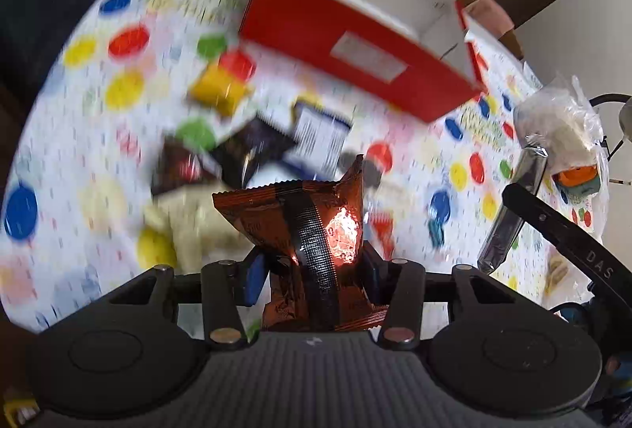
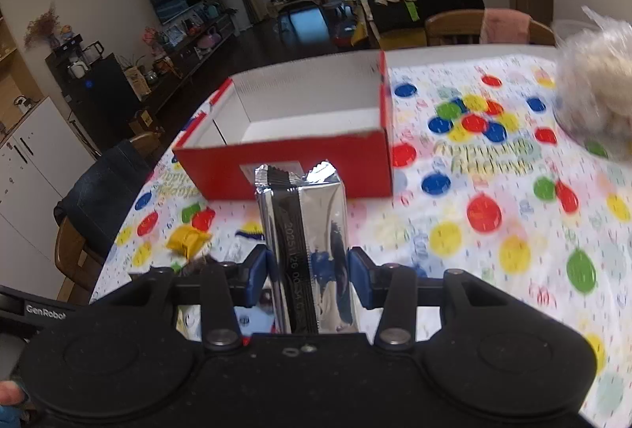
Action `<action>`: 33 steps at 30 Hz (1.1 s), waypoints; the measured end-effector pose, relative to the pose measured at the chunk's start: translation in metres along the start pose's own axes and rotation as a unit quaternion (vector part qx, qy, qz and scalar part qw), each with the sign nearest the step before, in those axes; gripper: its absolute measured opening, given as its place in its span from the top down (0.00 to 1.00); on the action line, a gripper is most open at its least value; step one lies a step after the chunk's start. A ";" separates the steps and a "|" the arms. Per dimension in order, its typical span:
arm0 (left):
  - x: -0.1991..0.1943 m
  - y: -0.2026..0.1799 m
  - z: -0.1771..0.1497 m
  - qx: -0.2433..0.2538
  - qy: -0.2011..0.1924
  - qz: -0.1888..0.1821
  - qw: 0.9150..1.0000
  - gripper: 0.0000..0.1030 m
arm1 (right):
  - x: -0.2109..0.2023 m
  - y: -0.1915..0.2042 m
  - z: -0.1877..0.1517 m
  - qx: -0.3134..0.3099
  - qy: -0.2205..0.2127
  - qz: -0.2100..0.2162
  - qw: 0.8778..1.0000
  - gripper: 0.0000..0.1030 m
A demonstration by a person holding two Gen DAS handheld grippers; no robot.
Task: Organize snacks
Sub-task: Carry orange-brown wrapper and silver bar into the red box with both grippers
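Observation:
My left gripper is shut on a crinkled orange-brown snack packet, held above the table. Beyond it lie loose snacks: a yellow packet, a dark packet, a brown packet and a blue-white packet. The open red box with a white inside stands behind them. My right gripper is shut on a silver foil packet, held upright in front of the red box. That gripper and its silver packet also show at the right of the left wrist view.
The table wears a cloth with coloured dots. A clear bag of pale snacks sits at the right; it also shows in the left wrist view. A yellow packet lies left. Wooden chairs stand around the table.

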State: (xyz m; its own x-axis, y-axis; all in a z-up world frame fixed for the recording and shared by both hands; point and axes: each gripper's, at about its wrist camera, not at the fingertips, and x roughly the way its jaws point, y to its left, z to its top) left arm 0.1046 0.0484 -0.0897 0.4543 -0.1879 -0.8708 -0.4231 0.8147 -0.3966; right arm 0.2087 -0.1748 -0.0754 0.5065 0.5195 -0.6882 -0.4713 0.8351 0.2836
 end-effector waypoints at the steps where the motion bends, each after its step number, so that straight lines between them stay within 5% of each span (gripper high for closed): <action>1: -0.002 -0.003 0.006 0.005 -0.006 0.001 1.000 0.54 | 0.002 0.001 0.006 -0.005 -0.002 0.000 1.000 0.58; 21: -0.002 -0.080 0.171 0.080 -0.099 0.057 0.990 0.54 | 0.084 -0.002 0.144 -0.054 -0.019 0.006 0.998 0.58; 33: 0.079 -0.092 0.242 0.103 -0.068 0.139 0.983 0.54 | 0.180 0.005 0.174 -0.109 0.056 -0.021 0.992 0.58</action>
State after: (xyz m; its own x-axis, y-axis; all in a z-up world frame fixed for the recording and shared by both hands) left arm 0.3693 0.0914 -0.0519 0.4496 0.1212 -0.8850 -0.3845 0.9205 -0.0693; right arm 0.4234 -0.0458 -0.0811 0.4512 0.4515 -0.7698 -0.6025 0.7904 0.1104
